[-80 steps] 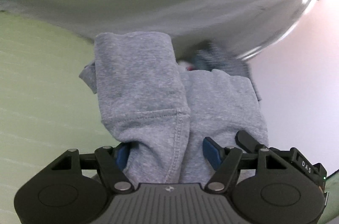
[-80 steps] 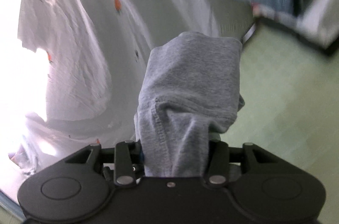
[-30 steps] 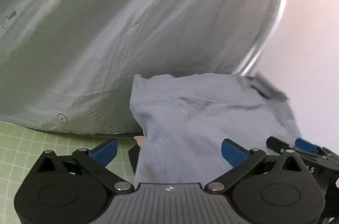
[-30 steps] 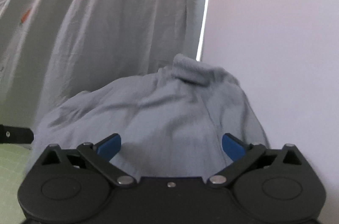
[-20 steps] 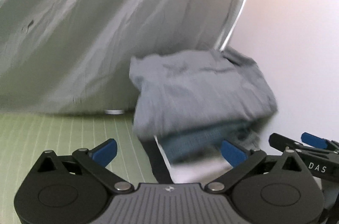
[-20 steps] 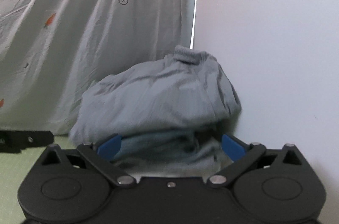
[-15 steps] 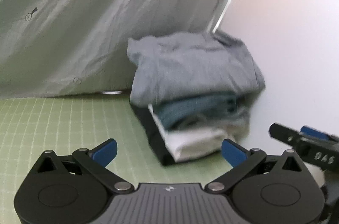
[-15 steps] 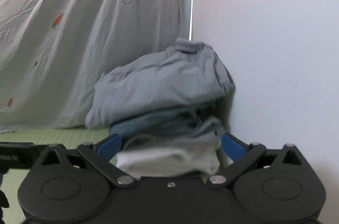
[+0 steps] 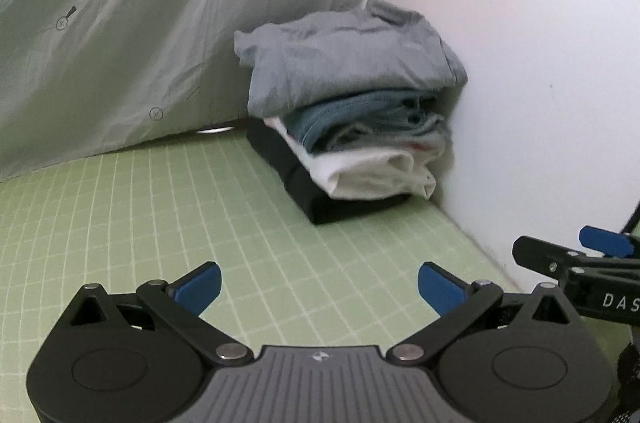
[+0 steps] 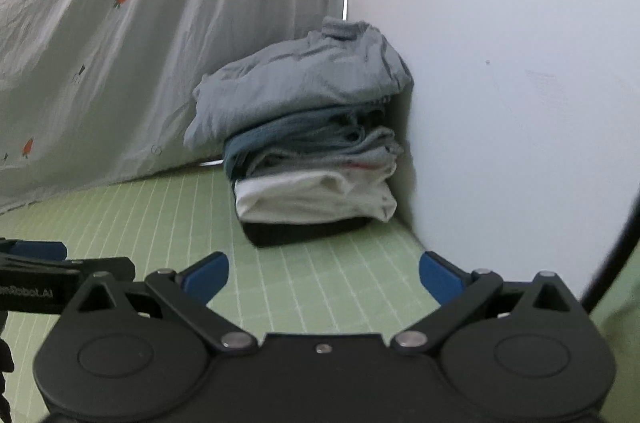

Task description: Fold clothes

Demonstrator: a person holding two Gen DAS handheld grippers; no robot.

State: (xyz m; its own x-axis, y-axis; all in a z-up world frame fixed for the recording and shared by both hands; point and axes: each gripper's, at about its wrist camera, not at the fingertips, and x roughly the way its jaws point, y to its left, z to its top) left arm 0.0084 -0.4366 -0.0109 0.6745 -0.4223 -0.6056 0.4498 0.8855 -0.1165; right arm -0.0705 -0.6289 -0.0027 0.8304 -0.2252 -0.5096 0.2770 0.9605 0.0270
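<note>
Both pictures are bright with soft, even daylight. A thin strip of strong light glows at the edge of the curtain (image 9: pixel 192 23), where it meets the white wall (image 9: pixel 520 43). The wall looks washed out and a bit pink in the left view. The pile of clothes (image 10: pixel 308 139) casts a soft shadow on the wall beside it. Straight lines on the green mat (image 9: pixel 160 215) bend near the edges. The corners are black. Everything looks a little soft and fuzzy.
</note>
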